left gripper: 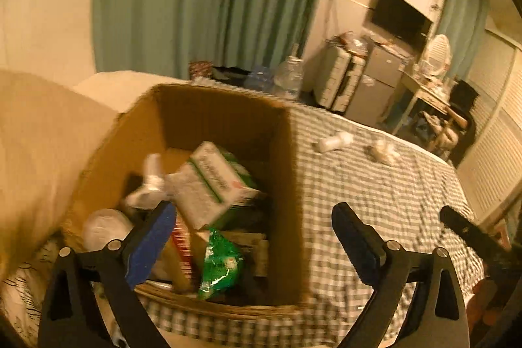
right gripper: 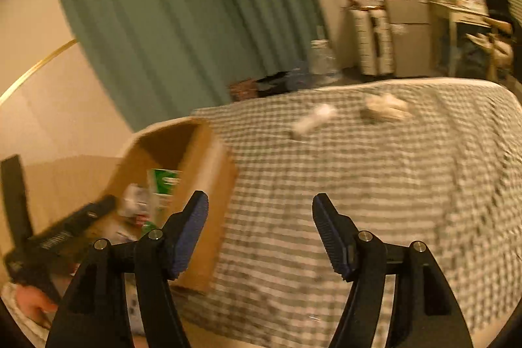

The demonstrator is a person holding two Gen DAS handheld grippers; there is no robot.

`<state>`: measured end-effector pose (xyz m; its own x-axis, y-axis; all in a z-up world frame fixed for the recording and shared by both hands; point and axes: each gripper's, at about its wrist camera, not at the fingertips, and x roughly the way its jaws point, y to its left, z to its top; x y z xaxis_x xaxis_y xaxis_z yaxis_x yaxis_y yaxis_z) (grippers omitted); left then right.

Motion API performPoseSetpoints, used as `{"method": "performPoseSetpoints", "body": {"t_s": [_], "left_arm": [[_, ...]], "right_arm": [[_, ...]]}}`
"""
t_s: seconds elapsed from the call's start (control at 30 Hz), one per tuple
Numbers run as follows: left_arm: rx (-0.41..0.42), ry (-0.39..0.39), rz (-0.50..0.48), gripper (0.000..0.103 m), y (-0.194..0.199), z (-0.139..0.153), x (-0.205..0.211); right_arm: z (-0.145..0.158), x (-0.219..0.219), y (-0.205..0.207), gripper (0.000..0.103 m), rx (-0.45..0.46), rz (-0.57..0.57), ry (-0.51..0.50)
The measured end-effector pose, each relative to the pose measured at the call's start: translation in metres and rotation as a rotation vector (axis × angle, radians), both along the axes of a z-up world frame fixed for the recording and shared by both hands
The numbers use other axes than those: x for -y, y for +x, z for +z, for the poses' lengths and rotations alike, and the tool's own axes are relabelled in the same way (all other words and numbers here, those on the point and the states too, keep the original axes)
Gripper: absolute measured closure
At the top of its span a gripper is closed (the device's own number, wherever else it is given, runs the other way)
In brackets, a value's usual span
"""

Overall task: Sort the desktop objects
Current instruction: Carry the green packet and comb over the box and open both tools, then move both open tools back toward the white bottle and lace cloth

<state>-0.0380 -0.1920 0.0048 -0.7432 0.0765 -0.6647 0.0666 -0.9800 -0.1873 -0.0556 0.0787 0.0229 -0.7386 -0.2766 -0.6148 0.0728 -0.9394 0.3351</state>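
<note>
While tilted down over the cardboard box (left gripper: 287, 185), left gripper (left gripper: 254, 217) spread wide, nothing between its blue pads. Right gripper (right gripper: 259, 211) angled down above the checked cloth (right gripper: 375, 185), parted about halfway, likewise empty. Box packed with a white-and-green carton (left gripper: 215, 181), a green packet (left gripper: 218, 263), a white bottle (left gripper: 150, 181) and more, blurred. Left out on the cloth, well apart from the box: a small white bottle (right gripper: 313, 119) lying flat, crumpled paper (right gripper: 385, 108) just beside.

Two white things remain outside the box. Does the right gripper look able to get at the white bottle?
Probably yes: the right gripper is open and empty, and only bare checked cloth lies between it and the white bottle.
</note>
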Motion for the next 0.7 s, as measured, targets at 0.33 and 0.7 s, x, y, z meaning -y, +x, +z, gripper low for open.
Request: {"method": "performPoseSetpoints", "body": {"t_s": [0.33,0.7], "left_arm": [[0.009,-0.047,-0.177,0.001,-0.03,-0.004,-0.115],[0.048,-0.138,-0.117,0.001,-0.151,-0.049,-0.181]], "right_arm": [[0.001,-0.08,0.011,0.026,-0.019,-0.112,0.005],[-0.024,-0.134,-0.089,0.02,-0.041,-0.098,0.099]]}}
